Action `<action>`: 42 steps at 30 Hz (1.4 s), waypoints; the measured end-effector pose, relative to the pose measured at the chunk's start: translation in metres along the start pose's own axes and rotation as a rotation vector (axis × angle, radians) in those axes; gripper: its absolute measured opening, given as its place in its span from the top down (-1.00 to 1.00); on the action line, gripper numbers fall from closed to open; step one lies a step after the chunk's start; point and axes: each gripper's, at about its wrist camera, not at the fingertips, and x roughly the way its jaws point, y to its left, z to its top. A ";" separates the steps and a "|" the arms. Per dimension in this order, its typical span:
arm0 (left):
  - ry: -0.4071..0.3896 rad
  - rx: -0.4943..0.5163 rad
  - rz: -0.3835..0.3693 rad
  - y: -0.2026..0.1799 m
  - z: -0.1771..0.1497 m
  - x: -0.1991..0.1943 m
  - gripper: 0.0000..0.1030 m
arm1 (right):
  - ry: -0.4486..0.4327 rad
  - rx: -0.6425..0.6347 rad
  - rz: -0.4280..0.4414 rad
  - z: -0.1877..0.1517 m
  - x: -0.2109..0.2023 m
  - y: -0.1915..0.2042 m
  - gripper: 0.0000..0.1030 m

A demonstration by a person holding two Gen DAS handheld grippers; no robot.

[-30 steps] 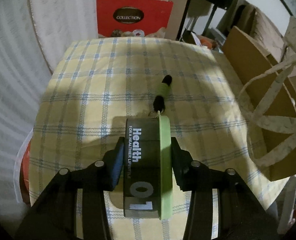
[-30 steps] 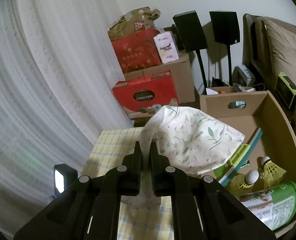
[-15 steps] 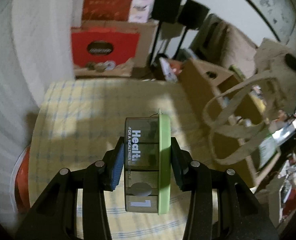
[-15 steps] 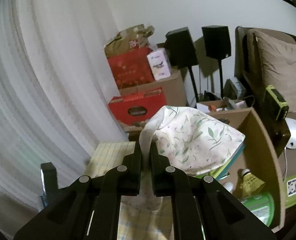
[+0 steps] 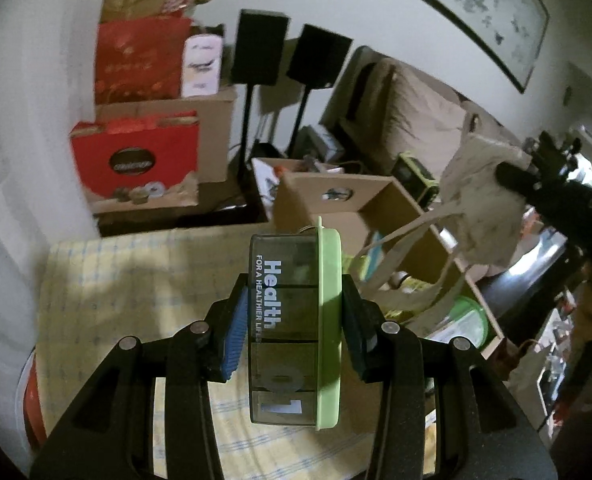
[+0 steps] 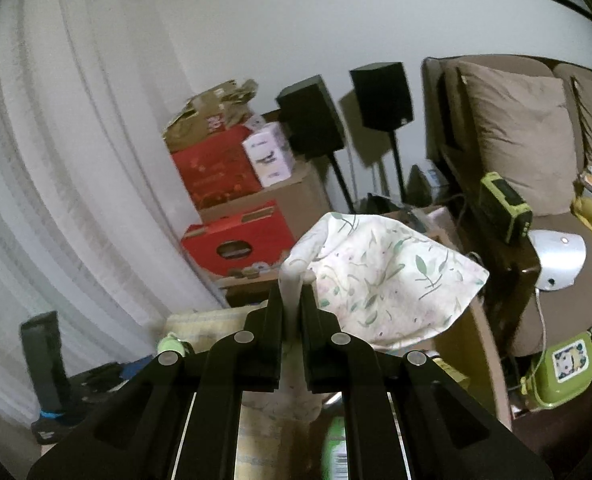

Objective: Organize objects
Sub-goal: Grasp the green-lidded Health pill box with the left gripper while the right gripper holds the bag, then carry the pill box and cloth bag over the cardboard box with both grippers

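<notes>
My left gripper (image 5: 294, 316) is shut on a dark pill box (image 5: 286, 320) with a green lid and "Health" lettering, held above the yellow checked tablecloth (image 5: 128, 280). My right gripper (image 6: 293, 300) is shut on the strap of a floral cloth bag (image 6: 384, 280) and holds it up in the air. The bag also shows in the left wrist view (image 5: 484, 204), hanging to the right over an open cardboard box (image 5: 380, 196), with its straps dangling.
Red gift boxes (image 5: 136, 160) and cartons are stacked behind the table. Two black speakers on stands (image 5: 260, 48) stand at the wall. A sofa with a brown cushion (image 6: 524, 136) is at the right. The cardboard box holds a green tub (image 5: 464, 324).
Both grippers have risen, and the table now sits lower in both views. The left gripper has swung right toward the cardboard box and the hanging bag. The green pen on the cloth is out of view.
</notes>
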 end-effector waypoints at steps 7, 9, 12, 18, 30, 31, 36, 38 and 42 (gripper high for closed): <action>0.007 0.046 -0.041 -0.041 0.018 0.024 0.23 | 0.008 0.030 -0.051 0.004 0.011 -0.036 0.87; 0.014 0.055 -0.054 -0.051 0.022 0.033 0.23 | 0.010 0.027 -0.068 0.005 0.017 -0.044 0.87; 0.027 0.075 -0.066 -0.066 0.025 0.049 0.23 | 0.021 0.022 -0.072 0.005 0.030 -0.055 0.87; 0.056 0.094 -0.066 -0.085 0.028 0.083 0.23 | 0.088 0.055 -0.043 -0.005 0.076 -0.078 0.87; 0.134 0.101 -0.026 -0.083 0.020 0.134 0.23 | 0.233 0.066 -0.119 -0.031 0.133 -0.116 0.46; 0.139 0.101 -0.023 -0.083 0.020 0.137 0.23 | 0.226 0.052 -0.130 -0.030 0.131 -0.115 0.46; 0.155 0.108 -0.026 -0.090 0.018 0.149 0.23 | 0.190 0.028 -0.152 -0.026 0.114 -0.114 0.45; 0.157 0.118 -0.026 -0.094 0.019 0.153 0.23 | 0.184 0.028 -0.152 -0.025 0.111 -0.114 0.42; 0.177 0.141 -0.016 -0.105 0.019 0.168 0.23 | 0.168 0.020 -0.158 -0.026 0.101 -0.112 0.41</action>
